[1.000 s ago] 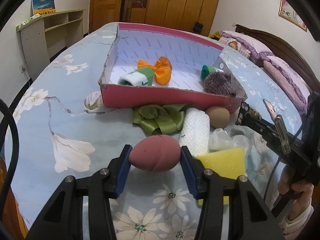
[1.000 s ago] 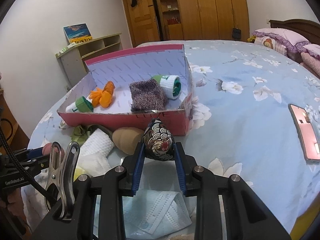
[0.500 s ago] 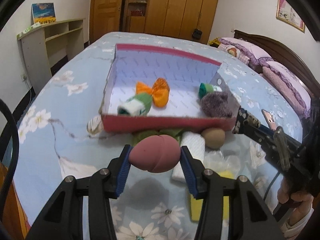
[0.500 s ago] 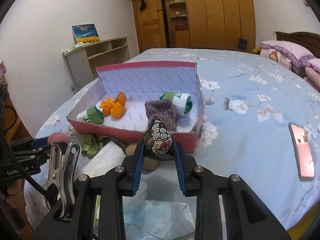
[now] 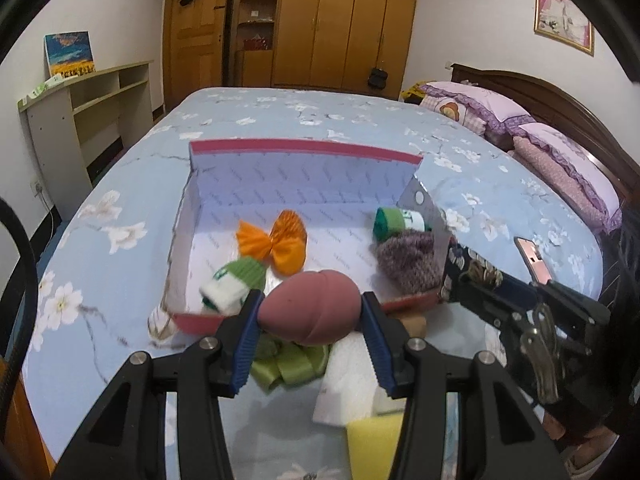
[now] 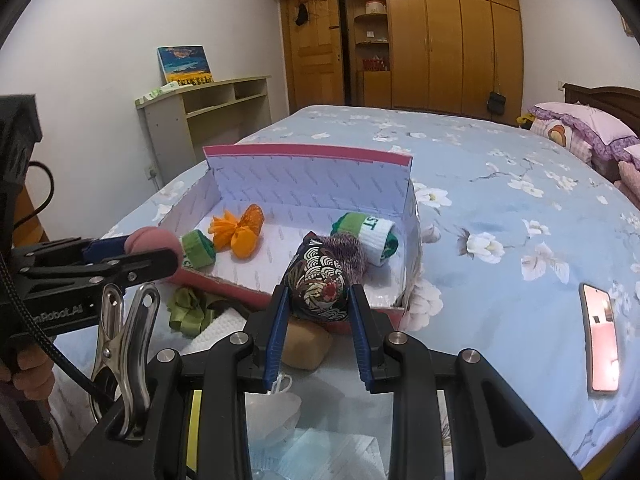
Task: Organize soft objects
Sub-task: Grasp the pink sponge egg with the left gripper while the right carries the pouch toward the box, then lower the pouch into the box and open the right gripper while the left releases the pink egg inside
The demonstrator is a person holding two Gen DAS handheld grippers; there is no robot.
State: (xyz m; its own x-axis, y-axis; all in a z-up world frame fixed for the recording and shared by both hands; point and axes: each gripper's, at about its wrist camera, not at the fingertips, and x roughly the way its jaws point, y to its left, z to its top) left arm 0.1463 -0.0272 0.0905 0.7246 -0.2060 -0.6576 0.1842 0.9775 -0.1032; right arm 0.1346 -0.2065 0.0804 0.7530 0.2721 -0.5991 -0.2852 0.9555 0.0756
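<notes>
The left hand-held gripper grasps a pink sponge egg across its middle, the right hand-held gripper a patterned pouch; both look light and squashy.

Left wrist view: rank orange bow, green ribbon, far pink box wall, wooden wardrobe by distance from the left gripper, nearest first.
From the left gripper, which is shut on the pink sponge egg:
1. Green ribbon, on the bed just beneath the fingers.
2. Orange bow, inside the box, left of centre.
3. Far pink box wall, at the box's back edge.
4. Wooden wardrobe, against the back wall.
</notes>
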